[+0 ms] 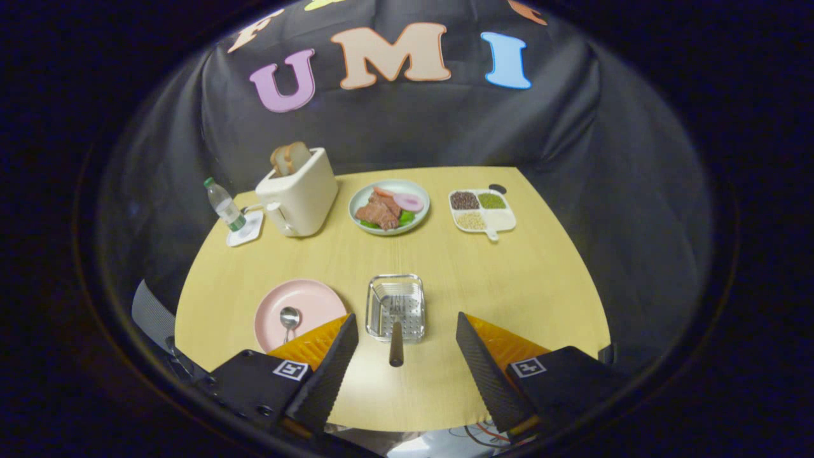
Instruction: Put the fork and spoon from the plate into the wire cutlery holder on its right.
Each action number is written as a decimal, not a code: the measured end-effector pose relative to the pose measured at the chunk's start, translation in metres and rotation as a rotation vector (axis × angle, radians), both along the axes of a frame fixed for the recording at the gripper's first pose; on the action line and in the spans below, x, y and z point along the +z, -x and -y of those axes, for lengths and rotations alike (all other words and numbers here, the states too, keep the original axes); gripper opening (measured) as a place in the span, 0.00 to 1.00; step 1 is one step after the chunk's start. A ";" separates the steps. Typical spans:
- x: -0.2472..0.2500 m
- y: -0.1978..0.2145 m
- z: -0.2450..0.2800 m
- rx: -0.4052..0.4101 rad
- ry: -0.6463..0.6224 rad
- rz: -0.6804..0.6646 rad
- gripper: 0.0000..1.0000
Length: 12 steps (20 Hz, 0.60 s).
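Tongs [404,343]: I see them spread wide, holding nothing, over the near edge of the surface [509,280].
Fork [397,327]: tines in the wire cutlery holder [395,306], handle apparently leaning out over its near rim.
Spoon [289,318]: on the pink plate [300,312], near-left.

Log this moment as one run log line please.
claw: open, empty | fork: in wire cutlery holder, handle sticking out | spoon: on pink plate | next: spoon
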<state>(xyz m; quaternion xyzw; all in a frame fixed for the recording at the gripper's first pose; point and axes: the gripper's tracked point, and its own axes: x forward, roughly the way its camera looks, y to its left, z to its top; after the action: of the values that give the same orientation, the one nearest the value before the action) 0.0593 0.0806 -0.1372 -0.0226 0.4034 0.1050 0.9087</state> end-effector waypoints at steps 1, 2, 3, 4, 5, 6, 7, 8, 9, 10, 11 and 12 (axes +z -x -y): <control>0.006 -0.001 -0.006 -0.003 -0.017 0.039 0.99; 0.010 0.000 -0.012 -0.005 -0.030 0.079 0.99; 0.015 0.001 -0.020 -0.004 -0.049 0.116 0.99; 0.020 0.005 -0.030 0.000 -0.071 0.149 0.99; 0.022 0.008 -0.041 0.006 -0.093 0.174 0.99; 0.020 0.013 -0.051 0.012 -0.110 0.191 0.99; 0.018 0.019 -0.063 0.023 -0.131 0.199 0.99; 0.012 0.024 -0.074 0.033 -0.146 0.206 0.99; 0.006 0.030 -0.085 0.053 -0.162 0.205 0.99; -0.003 0.036 -0.094 0.065 -0.171 0.202 0.98; -0.011 0.042 -0.102 0.073 -0.177 0.202 0.98; -0.020 0.047 -0.110 0.080 -0.182 0.196 0.99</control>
<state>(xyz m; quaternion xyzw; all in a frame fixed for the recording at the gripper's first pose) 0.0122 0.1903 -0.1573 0.0339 0.3002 0.1746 0.9372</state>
